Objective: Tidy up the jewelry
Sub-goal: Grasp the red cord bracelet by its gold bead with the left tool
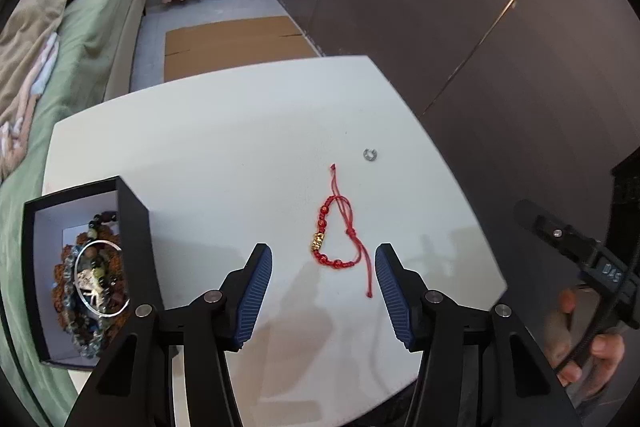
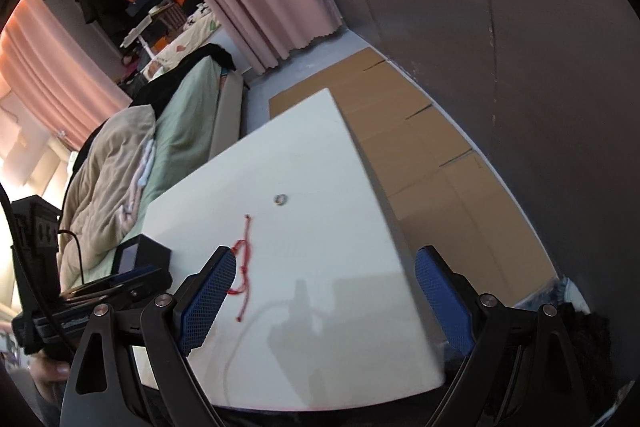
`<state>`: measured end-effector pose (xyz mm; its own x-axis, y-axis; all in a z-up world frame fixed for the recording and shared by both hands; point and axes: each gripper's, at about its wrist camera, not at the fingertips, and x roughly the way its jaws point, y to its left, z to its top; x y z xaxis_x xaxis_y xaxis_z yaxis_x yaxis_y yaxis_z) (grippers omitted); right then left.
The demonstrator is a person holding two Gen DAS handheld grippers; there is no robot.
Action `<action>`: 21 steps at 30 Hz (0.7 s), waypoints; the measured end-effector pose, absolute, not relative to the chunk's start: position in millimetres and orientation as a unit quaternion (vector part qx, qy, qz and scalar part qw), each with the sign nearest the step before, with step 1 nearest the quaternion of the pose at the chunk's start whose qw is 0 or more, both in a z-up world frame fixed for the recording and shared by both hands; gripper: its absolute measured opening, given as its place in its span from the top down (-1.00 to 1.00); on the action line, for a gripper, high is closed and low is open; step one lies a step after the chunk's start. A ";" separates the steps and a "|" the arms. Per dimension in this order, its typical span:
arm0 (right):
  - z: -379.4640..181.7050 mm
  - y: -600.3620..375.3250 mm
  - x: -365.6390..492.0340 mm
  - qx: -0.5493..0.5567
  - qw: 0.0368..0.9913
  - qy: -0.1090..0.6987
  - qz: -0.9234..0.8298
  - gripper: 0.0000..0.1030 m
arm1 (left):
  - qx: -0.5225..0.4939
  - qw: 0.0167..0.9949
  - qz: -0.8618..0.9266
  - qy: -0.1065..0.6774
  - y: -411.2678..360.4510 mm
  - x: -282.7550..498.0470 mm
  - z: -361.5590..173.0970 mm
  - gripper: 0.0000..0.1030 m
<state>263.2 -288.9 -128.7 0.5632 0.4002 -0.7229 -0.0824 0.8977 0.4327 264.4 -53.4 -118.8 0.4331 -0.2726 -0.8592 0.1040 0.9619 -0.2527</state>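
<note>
Jewelry still loose on your white table [image 1: 224, 131] comes to two pieces, and you should take them in order of size. First mind the black box [image 1: 132, 227] at the table's left edge, already holding beaded strands and a silver bangle [image 1: 102, 279]; that is where each piece should end up. Next, the red cord bracelet [image 1: 340, 239] lies flat just ahead of your left gripper [image 1: 324, 291], whose jaws stand partly apart with nothing between the pads. I judge this the piece in hand: come down over the beaded side with the gold charm, not the thin tail cords, and close only once both pads straddle it. Your right gripper [image 2: 320, 303] is spread wide and holds nothing, hanging over the near right part of the table. Last, the small silver ring [image 1: 371, 154] sits beyond the bracelet, apart from it.

The left view alone shows the box's contents and the whole bracelet. The right view hides most of the bracelet behind its own left finger, but shows the table's right edge and the cardboard [image 2: 440, 167] on the floor alongside it.
</note>
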 end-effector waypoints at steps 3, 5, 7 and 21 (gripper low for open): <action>-136.0 -293.7 263.0 0.182 0.863 0.449 0.140 -0.78 | -0.063 0.839 -0.111 0.529 -64.2 270.0 -129.6 0.14; -140.8 -297.1 264.5 0.185 0.861 0.451 0.147 -0.78 | -0.049 0.835 -0.107 0.538 -71.4 274.5 -138.4 0.23; -143.5 -298.7 266.5 0.188 0.859 0.451 0.150 -0.78 | -0.040 0.831 -0.107 0.544 -77.1 278.4 -146.2 0.31; -150.3 -300.3 274.7 0.195 0.854 0.457 0.152 -0.78 | 0.014 0.830 -0.072 0.553 -90.1 292.7 -169.2 0.88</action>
